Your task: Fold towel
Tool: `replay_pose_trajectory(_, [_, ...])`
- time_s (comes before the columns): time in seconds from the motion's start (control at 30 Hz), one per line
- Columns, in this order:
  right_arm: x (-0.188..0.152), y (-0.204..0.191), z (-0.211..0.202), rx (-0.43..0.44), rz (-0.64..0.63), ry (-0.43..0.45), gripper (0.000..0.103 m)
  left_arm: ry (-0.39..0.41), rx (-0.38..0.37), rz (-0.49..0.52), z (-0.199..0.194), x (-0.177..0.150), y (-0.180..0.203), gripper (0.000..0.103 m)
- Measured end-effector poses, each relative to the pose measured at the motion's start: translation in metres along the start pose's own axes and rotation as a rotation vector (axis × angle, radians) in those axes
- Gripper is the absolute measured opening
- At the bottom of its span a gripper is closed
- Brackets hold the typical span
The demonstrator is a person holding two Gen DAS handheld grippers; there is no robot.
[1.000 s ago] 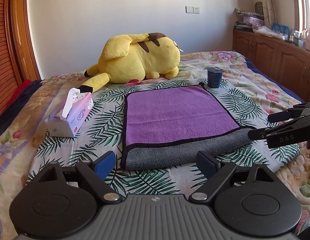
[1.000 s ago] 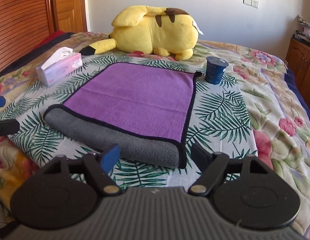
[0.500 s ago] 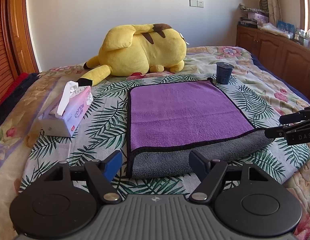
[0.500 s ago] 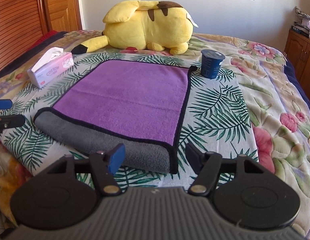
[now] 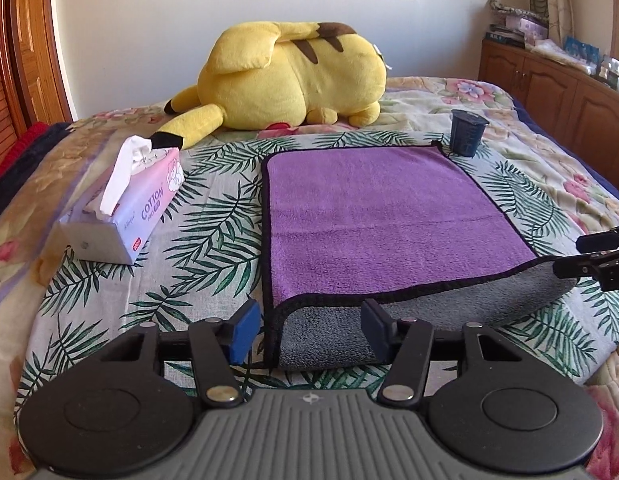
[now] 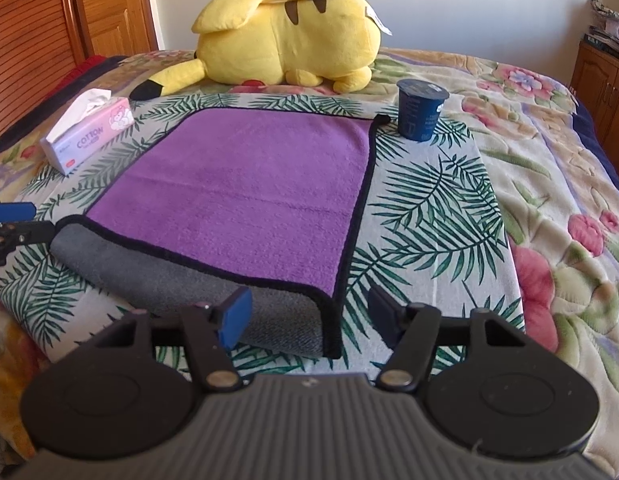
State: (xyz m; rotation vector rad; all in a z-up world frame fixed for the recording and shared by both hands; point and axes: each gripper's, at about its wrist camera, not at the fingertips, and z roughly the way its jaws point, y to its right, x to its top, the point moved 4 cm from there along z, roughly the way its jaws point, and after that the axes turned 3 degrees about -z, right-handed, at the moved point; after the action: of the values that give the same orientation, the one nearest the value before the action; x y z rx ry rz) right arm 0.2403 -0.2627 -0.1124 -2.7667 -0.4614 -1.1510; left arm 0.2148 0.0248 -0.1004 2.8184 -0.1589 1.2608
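Note:
A purple towel (image 5: pixel 381 216) with black trim and grey underside lies flat on the bed; its near edge is folded back, showing a grey band (image 5: pixel 429 316). It also shows in the right wrist view (image 6: pixel 245 196). My left gripper (image 5: pixel 307 332) is open, its jaws straddling the towel's near left corner just above the bed. My right gripper (image 6: pixel 309 318) is open, its jaws straddling the near right corner. Each gripper shows at the edge of the other view: the right one (image 5: pixel 597 256), the left one (image 6: pixel 13 224).
A yellow plush toy (image 5: pixel 293 76) lies beyond the towel. A tissue box (image 5: pixel 125 208) stands left of it. A dark blue cup (image 5: pixel 465 132) stands at the far right corner. Wooden cabinets (image 5: pixel 557 92) line the right wall. The bed's near edge is below the grippers.
Both grippers have moved forward and down toward the towel's folded near edge, and now bracket its two near corners. The towel has not moved.

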Motion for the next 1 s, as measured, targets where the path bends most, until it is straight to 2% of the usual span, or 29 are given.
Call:
replay_pose_trajectory(0.17, [-0.003, 0.002, 0.003, 0.014, 0.013, -0.018, 0.065, -0.023, 0.011, 0.007, 0.011, -0.001, -0.005, 0.034])
replay_pose_trajectory(0.33, [-0.004, 0.004, 0.006, 0.031, 0.033, -0.037, 0.065, -0.056, -0.028, -0.013, 0.017, -0.003, -0.008, 0.021])
replay_pose_trajectory(0.5, [-0.006, 0.004, 0.009, 0.044, 0.041, -0.057, 0.065, -0.061, -0.041, 0.005, 0.016, -0.006, -0.002, 0.016])
replay_pose_trajectory(0.6, [-0.008, 0.005, 0.011, 0.052, 0.048, -0.068, 0.065, -0.056, -0.046, 0.015, 0.015, -0.006, 0.000, 0.015])
replay_pose_trajectory(0.67, [-0.009, 0.004, 0.011, 0.057, 0.051, -0.073, 0.065, -0.048, -0.022, 0.026, 0.014, -0.005, 0.000, 0.015])
replay_pose_trajectory(1.0, [-0.010, 0.003, 0.012, 0.064, 0.048, -0.080, 0.065, -0.054, 0.008, -0.005, 0.023, -0.003, -0.014, 0.016])
